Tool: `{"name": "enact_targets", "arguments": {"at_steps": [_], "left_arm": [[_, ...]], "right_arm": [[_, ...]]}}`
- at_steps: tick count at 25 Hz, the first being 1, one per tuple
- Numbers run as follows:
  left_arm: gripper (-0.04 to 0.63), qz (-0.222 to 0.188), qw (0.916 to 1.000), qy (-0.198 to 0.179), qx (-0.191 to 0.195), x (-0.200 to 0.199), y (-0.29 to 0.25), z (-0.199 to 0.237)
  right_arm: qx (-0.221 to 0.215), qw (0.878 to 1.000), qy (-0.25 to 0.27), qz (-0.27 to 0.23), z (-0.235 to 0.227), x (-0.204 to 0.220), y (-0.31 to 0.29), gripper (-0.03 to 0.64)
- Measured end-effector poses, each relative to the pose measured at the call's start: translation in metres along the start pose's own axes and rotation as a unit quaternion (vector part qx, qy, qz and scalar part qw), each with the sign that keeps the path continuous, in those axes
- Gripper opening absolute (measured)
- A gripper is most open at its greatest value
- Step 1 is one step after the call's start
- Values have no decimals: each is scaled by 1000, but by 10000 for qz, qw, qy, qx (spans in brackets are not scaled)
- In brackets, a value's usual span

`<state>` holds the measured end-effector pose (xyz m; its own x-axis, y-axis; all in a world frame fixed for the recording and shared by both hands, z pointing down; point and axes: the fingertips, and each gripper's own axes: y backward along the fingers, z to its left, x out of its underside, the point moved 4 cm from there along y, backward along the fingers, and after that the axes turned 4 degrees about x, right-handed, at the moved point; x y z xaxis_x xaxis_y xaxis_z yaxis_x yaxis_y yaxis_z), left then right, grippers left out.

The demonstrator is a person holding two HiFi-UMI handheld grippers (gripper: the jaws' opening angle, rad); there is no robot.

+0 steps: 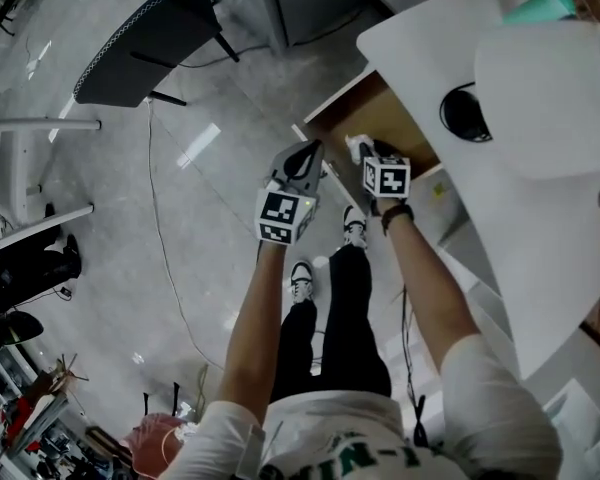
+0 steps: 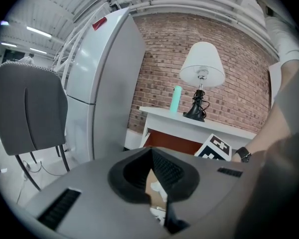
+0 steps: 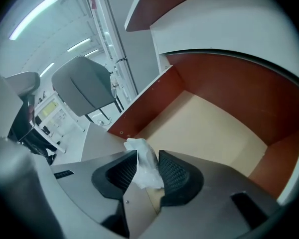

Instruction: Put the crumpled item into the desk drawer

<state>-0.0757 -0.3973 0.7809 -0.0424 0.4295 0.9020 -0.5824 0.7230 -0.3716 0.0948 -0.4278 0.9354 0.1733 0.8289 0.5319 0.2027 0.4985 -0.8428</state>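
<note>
The drawer stands open just ahead of and below my right gripper. Its red-brown side wall runs close past the left jaw, its back wall lies well ahead, and the white desk hangs over the far end. Between those walls there is wide room beyond the jaw tips. In the head view, both grippers sit side by side at the drawer's outer edge, with the right gripper nearest the opening and the left gripper just beside it over the floor.

What I can see of the drawer's tan bottom is bare.

My right gripper's jaws are closed on the crumpled item, pinching it between the ribbed pads. It is white, thin and wrinkled, perhaps tissue or film, though I cannot tell which. A twisted tuft of it pokes up past the jaw tips.

My left gripper has its jaws brought together with nothing between them. Ahead of it stand the desk, a lamp and a teal bottle.
</note>
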Motion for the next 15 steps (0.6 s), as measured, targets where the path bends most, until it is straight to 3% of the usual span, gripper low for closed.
{"name": "enact_targets", "arguments": {"at_steps": [4, 15], "left_arm": [[-3, 41, 9999, 102, 3, 2, 3, 3], [-3, 77, 9998, 103, -132, -24, 29, -4]], "right_arm": [[-18, 10000, 41, 22, 5, 0, 1, 150], [-103, 9993, -9, -363, 24, -7, 56, 152]]}}
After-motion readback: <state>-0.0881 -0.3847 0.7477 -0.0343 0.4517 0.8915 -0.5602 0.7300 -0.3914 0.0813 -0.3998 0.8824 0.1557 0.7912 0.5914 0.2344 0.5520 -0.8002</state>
